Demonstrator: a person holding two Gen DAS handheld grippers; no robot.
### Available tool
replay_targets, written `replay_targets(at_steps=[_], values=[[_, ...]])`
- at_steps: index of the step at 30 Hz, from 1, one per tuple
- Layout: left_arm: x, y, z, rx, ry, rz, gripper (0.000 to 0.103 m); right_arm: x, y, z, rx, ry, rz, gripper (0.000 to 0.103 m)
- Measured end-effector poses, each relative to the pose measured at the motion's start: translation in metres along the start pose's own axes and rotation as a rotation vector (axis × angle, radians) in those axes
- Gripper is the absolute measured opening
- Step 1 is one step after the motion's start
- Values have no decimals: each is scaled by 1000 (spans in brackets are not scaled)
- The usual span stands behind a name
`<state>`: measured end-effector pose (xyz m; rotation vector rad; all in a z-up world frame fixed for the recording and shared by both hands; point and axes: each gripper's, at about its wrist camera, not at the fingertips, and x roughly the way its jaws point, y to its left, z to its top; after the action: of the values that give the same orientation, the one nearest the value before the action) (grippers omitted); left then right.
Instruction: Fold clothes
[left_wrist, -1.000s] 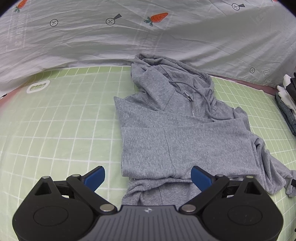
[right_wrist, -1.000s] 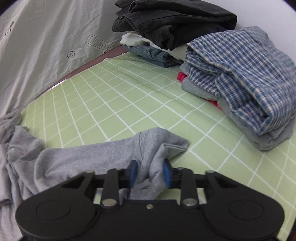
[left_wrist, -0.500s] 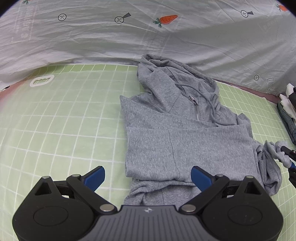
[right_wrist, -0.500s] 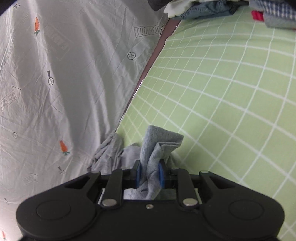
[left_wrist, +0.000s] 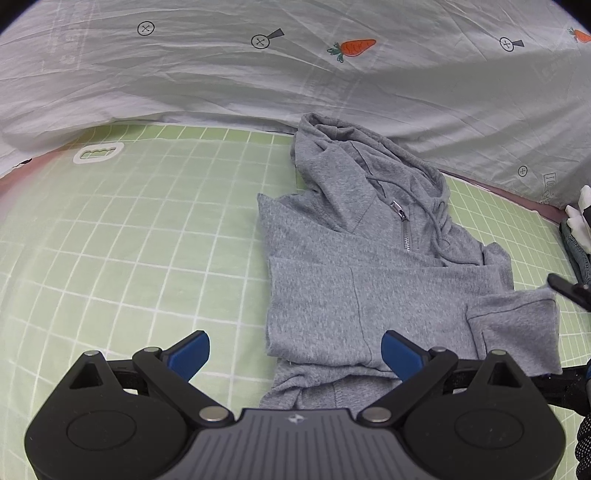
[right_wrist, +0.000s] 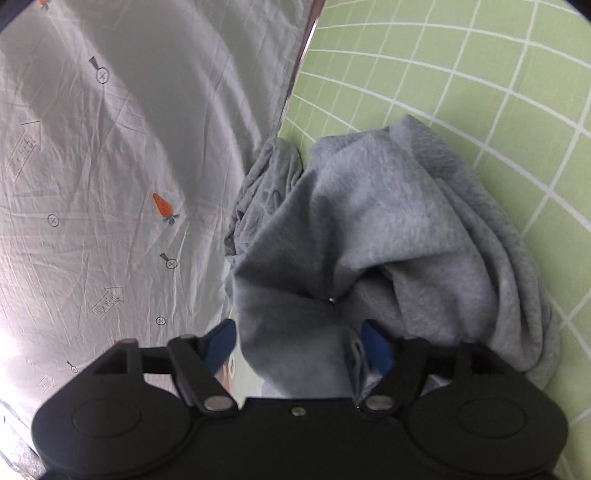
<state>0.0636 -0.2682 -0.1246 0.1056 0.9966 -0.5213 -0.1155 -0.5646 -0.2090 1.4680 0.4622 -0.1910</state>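
My right gripper, clamped on the sleeve a second ago, now stands spread with the cuff lying loose between its blue pads; my left gripper hangs wide apart, holding nothing, over the hoodie's hem. The sleeve now lies across the body on the green mat, so this fold appears placed; the hood is still unfolded.
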Motion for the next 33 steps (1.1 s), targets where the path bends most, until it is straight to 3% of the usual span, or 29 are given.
replay_targets(at_steps=[4,6,10,13,15,17,25,33], values=[[-1,-7,1,25,-2,-8,99,-31,11,11,-61,-95,59,103],[-2,-12,2,40,-1,-13,99,-52,19,15,-153,-180,24,103],[-2,-23,3,66,4,-20,99,-87,33,12,-385,-363,-162,103],[-4,-35,3,88,1,-43,99,-90,35,11,-608,-426,-491,103],[-4,-45,4,101,6,-58,99,-84,29,9,-770,-396,-713,103],[-3,-58,5,125,13,-67,99,-85,18,7,-860,-351,-830,103],[0,-117,10,172,41,-108,99,-90,-9,26,-822,-300,-993,103],[7,-169,13,185,80,-234,99,-91,-31,61,-794,-261,-1032,103]])
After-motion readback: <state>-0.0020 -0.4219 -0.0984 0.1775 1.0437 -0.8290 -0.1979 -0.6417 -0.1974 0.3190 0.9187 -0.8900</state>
